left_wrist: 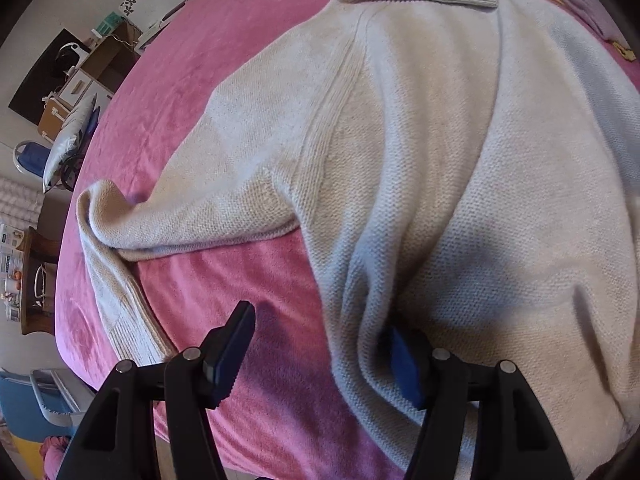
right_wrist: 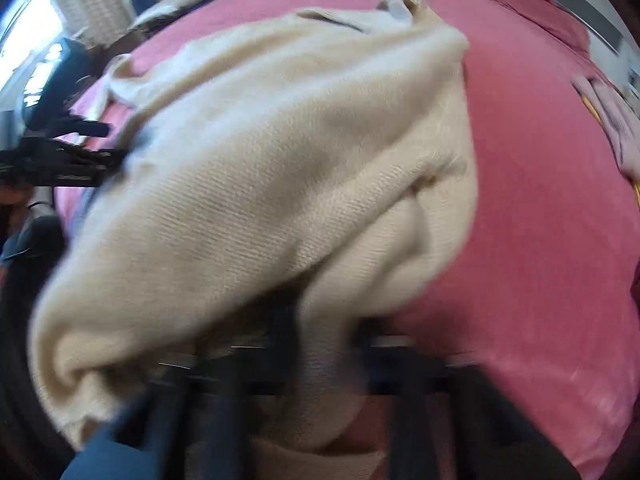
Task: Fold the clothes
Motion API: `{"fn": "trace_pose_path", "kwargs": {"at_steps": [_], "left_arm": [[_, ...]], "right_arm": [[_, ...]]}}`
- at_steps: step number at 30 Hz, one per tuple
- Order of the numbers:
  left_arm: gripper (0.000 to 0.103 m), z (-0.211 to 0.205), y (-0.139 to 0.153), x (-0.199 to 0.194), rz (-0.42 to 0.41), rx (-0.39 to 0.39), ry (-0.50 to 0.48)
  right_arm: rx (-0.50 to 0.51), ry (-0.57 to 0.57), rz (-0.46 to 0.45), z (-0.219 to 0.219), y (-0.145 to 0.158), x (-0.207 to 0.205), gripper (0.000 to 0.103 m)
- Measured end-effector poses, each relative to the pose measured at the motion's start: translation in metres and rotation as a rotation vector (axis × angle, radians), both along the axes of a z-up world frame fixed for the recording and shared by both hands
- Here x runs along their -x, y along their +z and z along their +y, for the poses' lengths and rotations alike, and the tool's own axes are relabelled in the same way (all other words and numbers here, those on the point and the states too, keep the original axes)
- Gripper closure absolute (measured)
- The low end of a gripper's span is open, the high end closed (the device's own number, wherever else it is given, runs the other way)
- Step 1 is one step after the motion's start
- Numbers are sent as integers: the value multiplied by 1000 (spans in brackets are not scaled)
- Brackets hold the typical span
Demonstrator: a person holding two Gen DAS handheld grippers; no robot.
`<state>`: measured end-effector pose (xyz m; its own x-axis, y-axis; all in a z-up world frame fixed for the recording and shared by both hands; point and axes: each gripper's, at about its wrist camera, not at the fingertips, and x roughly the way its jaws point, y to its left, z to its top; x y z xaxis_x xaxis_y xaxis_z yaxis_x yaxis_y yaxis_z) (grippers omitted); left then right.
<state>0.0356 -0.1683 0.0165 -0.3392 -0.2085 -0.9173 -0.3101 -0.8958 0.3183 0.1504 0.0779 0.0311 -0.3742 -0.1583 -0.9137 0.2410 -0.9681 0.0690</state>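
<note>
While the cream sweater (left_wrist: 440, 168) lies on the pink bed (left_wrist: 208, 92), collar toward the far edge, its near hem is bunched up off the blanket. My left claw (left_wrist: 316, 360) stands spread at the hem, one finger under the knit; my right claw (right_wrist: 320, 344) looks clenched on the sweater, though blur hides its tips. I judge both corners want gripping, kept level and taut, to avoid a skewed fold.

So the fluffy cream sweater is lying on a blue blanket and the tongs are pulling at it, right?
Not quite. The blanket is pink, not blue, as the left wrist view shows clearly. The rest holds: the cream sweater lies on it, and the left tongs are at its bottom edge.
</note>
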Motion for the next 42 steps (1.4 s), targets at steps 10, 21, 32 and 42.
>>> {"fn": "trace_pose_path", "kwargs": {"at_steps": [10, 21, 32, 42], "left_arm": [[39, -4, -14, -26, 11, 14, -16], [42, -14, 0, -58, 28, -88, -15], [40, 90, 15, -144, -84, -177, -343], [40, 106, 30, -182, -141, -182, -486]], "right_arm": [[-1274, -41, 453, 123, 110, -20, 92], [-460, -299, 28, 223, 45, -42, 37], [-258, 66, -62, 109, -36, -44, 39], [57, 267, -316, 73, 6, -112, 99]]}}
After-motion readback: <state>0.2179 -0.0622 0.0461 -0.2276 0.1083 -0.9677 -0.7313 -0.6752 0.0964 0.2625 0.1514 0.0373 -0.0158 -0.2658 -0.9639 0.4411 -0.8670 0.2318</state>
